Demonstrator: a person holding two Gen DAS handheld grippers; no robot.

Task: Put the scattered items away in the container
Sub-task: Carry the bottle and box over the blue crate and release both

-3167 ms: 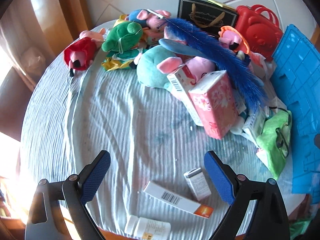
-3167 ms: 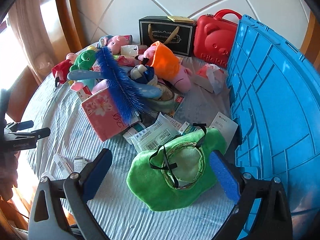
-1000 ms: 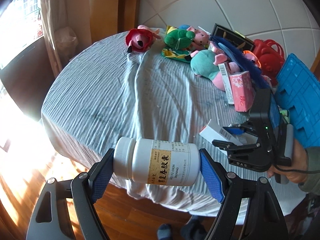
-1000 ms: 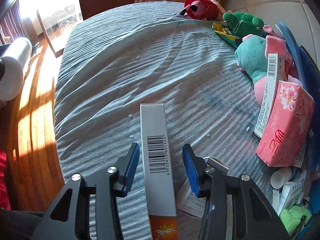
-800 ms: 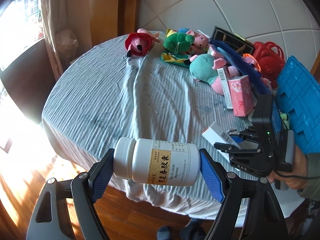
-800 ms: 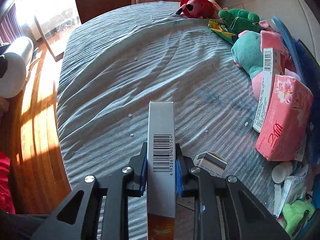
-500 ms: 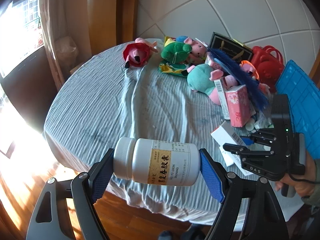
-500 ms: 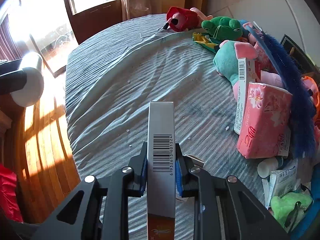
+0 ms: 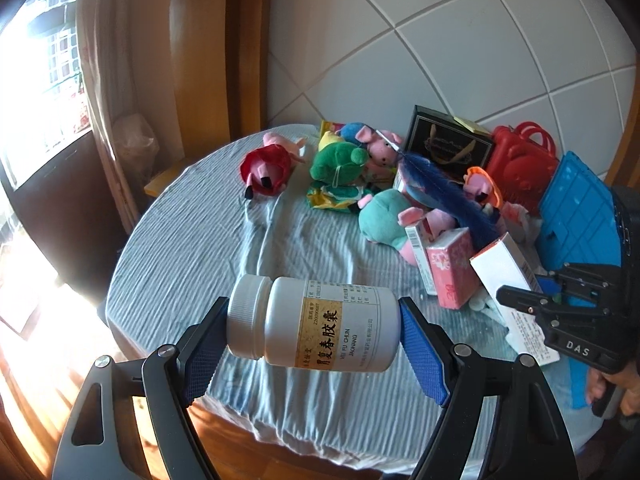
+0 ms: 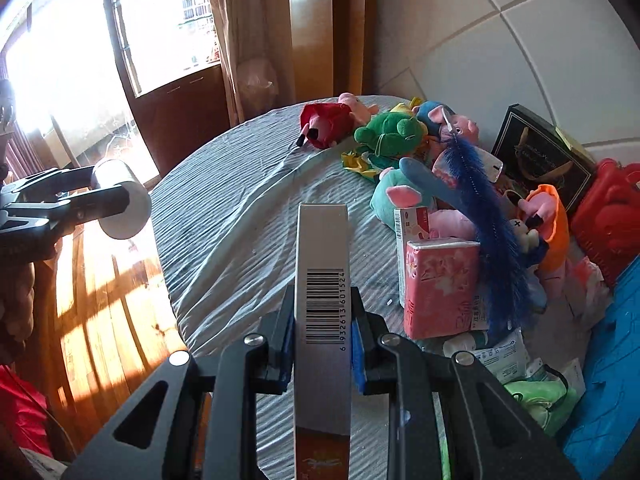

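Note:
My left gripper [image 9: 310,342] is shut on a white pill bottle [image 9: 316,322], held sideways above the table's near edge; the bottle also shows in the right wrist view [image 10: 124,208]. My right gripper [image 10: 322,336] is shut on a long white barcoded box [image 10: 322,300], lifted above the table; the box shows in the left wrist view [image 9: 506,276] too. The blue crate [image 9: 580,216] stands at the right, and its edge shows in the right wrist view [image 10: 608,380]. Plush toys, a pink tissue pack [image 10: 440,284] and a blue feather duster [image 10: 484,216] lie piled beside it.
A round table with a light blue cloth [image 9: 208,248]. A black gift bag [image 9: 448,148] and a red bear case [image 9: 520,168] stand at the back by the tiled wall. A green pouch [image 10: 540,396] and white packets lie near the crate. Wooden floor lies below on the left.
Both grippers have risen and pulled back from the table with their loads. The right gripper closed on the barcoded box and lifted it; a small box it left behind is out of sight.

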